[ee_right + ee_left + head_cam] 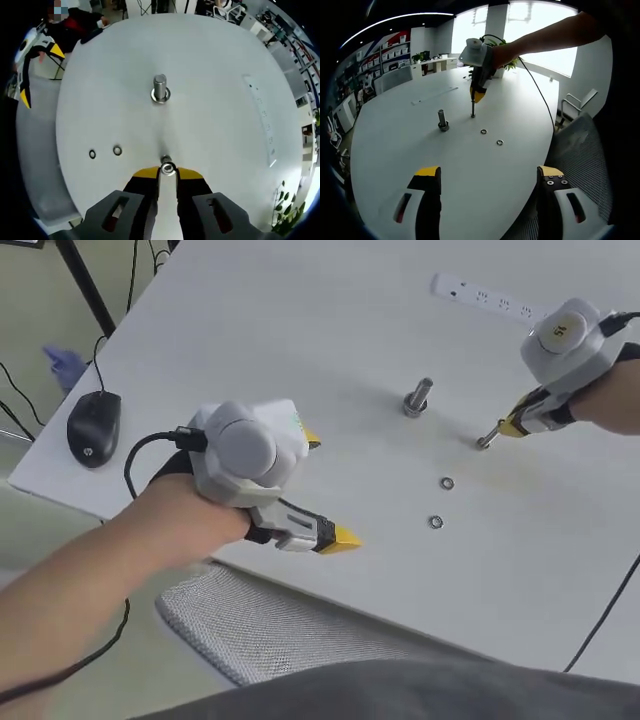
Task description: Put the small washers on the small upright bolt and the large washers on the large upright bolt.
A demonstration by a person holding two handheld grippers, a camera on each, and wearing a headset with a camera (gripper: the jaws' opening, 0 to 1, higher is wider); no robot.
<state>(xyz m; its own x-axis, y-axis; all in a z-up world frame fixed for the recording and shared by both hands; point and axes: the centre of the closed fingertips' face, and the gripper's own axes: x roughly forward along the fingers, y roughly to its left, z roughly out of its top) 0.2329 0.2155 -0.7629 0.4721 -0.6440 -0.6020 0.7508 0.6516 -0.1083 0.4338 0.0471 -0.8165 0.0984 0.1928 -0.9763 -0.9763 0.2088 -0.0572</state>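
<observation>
- A broad white table spans the head view. A white power strip lies on it at one o'clock and a black mouse at nine o'clock.
- A grey mesh chair sits at seven o'clock, below the table edge.
- In the left gripper view, bright windows stand at one o'clock, shelves at ten o'clock, and a curved ceiling light at eleven.

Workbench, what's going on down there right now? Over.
Left gripper open, hovering over near edge of table. Right gripper jaws nearly closed at top of small bolt; grip unclear. Two washers loose near large bolt. Nothing blocking.
</observation>
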